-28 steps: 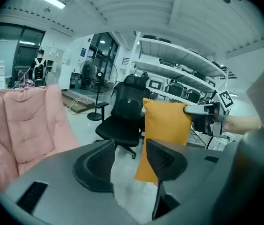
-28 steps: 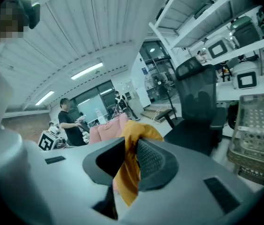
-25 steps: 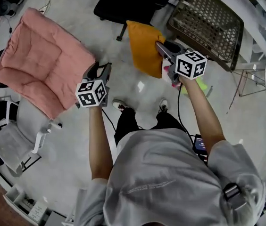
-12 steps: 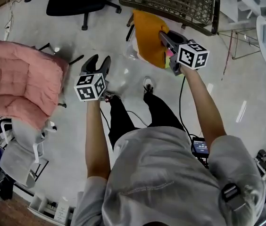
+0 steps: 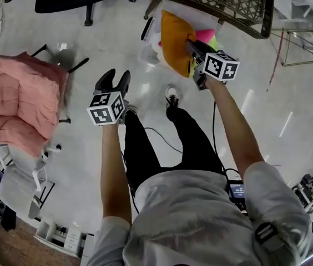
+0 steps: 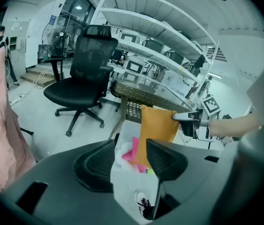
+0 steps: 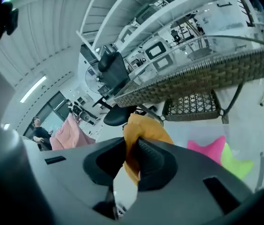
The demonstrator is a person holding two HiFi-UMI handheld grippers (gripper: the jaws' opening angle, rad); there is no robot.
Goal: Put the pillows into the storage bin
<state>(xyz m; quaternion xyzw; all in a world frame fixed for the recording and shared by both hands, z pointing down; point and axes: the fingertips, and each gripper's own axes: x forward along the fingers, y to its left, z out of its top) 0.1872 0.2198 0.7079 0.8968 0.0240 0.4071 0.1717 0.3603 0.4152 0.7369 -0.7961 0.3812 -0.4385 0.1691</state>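
1. Pink pillow (image 5: 12,107): quilted, lying at 9 o'clock, well apart from the storage bin (image 5: 151,49).
2. Left tongs (image 5: 115,79): near centre, jaws wide apart, nothing between them.
3. Orange pillow (image 5: 174,40): 12 o'clock, hanging above the storage bin.
4. Right tongs (image 5: 191,45): 1 o'clock, clamped on the orange pillow's edge.

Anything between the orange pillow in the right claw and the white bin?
Nothing visible. The orange fabric pillow, clamped in the right claw, hangs at the white storage bin's open top; only a pink pillow and a yellow-green pillow lie inside.
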